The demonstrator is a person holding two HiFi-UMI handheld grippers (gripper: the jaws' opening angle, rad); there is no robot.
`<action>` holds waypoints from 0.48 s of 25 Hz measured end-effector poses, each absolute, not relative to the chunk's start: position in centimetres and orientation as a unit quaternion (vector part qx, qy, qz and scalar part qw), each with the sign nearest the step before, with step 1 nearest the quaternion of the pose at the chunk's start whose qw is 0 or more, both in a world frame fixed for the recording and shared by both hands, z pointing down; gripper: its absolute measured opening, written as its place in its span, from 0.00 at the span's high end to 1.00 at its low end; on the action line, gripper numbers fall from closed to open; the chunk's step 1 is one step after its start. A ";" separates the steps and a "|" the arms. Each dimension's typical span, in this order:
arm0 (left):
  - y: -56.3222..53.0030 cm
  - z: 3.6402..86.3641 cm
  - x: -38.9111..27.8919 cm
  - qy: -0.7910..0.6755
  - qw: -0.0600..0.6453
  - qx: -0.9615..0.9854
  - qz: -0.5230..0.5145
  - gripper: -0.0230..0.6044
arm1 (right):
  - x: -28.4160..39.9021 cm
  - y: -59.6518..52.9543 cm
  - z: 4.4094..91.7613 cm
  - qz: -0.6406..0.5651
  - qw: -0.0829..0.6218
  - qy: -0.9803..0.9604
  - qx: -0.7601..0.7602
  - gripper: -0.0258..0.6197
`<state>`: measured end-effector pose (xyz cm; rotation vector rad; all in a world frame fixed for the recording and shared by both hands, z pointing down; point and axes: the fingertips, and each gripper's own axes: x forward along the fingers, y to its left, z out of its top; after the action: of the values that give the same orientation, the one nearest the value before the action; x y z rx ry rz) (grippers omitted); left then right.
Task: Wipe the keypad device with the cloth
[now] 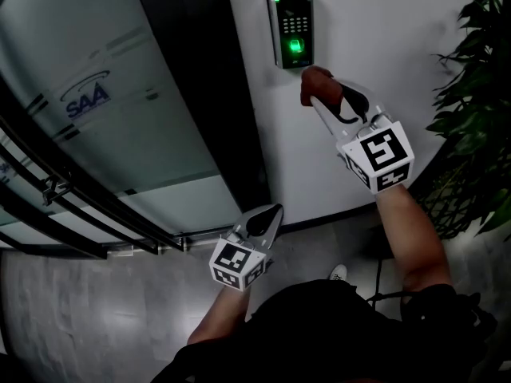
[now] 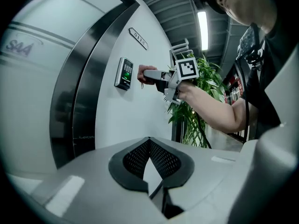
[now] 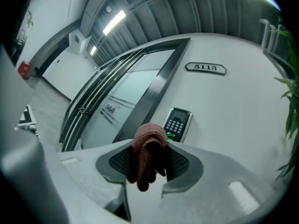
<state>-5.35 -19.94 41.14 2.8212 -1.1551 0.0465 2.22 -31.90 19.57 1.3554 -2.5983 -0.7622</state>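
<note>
White painted wall rises ahead of the right gripper; the left gripper hangs lower, jaws together, empty; the black, green-lit wall keypad device sits just beyond the right jaws, which clamp a bunched reddish-brown cloth; approach step, I judge; next, press the cloth forward onto the keys.

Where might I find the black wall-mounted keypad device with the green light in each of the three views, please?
Head view: black wall-mounted keypad device, top centre.
Left gripper view: upper left of centre, small.
Right gripper view: centre, slightly right.
Shared landmark: the reddish-brown cloth, close beside the device in every view.
</note>
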 end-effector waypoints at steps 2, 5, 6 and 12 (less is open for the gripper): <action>-20.3 40.9 -5.3 -0.386 0.044 0.921 0.012 0.94 | 1.9 -33.6 16.8 -0.268 0.052 -0.848 0.454 0.73; -20.7 40.8 -4.9 -0.393 0.037 0.919 0.010 0.94 | 1.2 -36.0 13.2 -0.288 0.047 -0.837 0.463 0.73; -20.7 40.8 -4.8 -0.393 0.036 0.919 0.011 0.94 | 1.0 -36.7 12.1 -0.292 0.046 -0.834 0.466 0.73; -20.9 41.0 -4.9 -0.402 0.037 0.915 0.024 0.94 | 0.4 -39.5 7.4 -0.307 0.037 -0.818 0.485 0.73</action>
<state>-4.88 -20.88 40.98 2.8079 -1.2327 0.0733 0.38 -39.51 7.36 1.4901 -2.5109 -0.9418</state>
